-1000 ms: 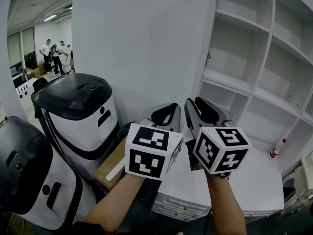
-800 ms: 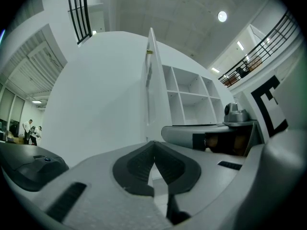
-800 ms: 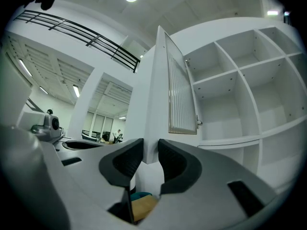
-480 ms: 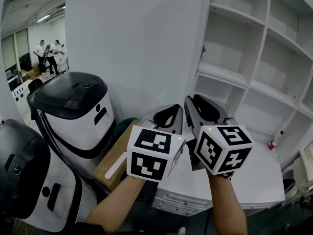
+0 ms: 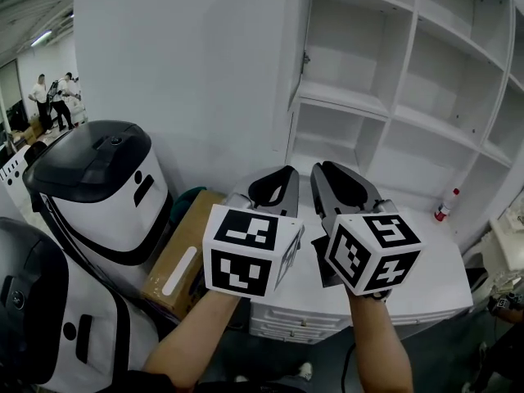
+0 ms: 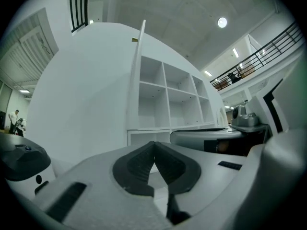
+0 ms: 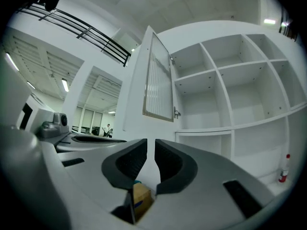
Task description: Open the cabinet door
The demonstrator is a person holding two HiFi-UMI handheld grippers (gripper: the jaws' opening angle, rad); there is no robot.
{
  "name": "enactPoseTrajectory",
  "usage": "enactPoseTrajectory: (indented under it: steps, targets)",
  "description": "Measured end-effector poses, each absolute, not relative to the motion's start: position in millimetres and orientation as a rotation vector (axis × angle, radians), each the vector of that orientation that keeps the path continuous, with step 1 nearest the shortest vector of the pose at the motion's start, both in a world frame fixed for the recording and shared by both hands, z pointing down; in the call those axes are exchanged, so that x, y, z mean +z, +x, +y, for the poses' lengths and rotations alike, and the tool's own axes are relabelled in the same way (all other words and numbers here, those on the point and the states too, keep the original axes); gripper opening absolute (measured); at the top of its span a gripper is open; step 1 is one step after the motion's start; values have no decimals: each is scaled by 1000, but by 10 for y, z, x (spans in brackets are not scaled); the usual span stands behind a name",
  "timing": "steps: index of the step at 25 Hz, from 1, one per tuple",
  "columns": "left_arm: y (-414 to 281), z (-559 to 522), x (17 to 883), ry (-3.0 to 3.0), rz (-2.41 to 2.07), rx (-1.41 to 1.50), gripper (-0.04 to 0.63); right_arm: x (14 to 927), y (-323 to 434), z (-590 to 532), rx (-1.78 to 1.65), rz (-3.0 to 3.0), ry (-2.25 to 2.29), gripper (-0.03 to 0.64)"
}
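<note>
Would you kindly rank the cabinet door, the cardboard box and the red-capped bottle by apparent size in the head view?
Largest: cabinet door.
Then: cardboard box, partly hidden.
Smallest: red-capped bottle, though farther away.

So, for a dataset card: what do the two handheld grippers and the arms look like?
The left gripper and right gripper have pale grey bodies with curved jaws lined by black ribbed pads. Each carries a white cube printed with black square markers. The forearms show no sleeves. The right gripper's jaws are closing, nothing between them.

No readable text, labels or numbers visible
</note>
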State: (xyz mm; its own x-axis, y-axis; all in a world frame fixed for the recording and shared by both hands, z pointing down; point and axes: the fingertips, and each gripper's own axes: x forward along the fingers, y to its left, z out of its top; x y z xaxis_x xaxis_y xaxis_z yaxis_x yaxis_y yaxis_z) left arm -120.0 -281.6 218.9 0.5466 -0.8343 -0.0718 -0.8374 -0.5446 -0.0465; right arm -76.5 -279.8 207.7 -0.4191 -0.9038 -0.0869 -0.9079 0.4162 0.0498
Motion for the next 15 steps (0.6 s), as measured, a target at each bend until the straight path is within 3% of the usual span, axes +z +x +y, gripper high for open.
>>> enactPoseTrajectory:
  steps: [15]
  targets:
    - [-458,-2796,2452,-2829,1288,32,12,2391,-44,-2674,85,2513,-1903,26]
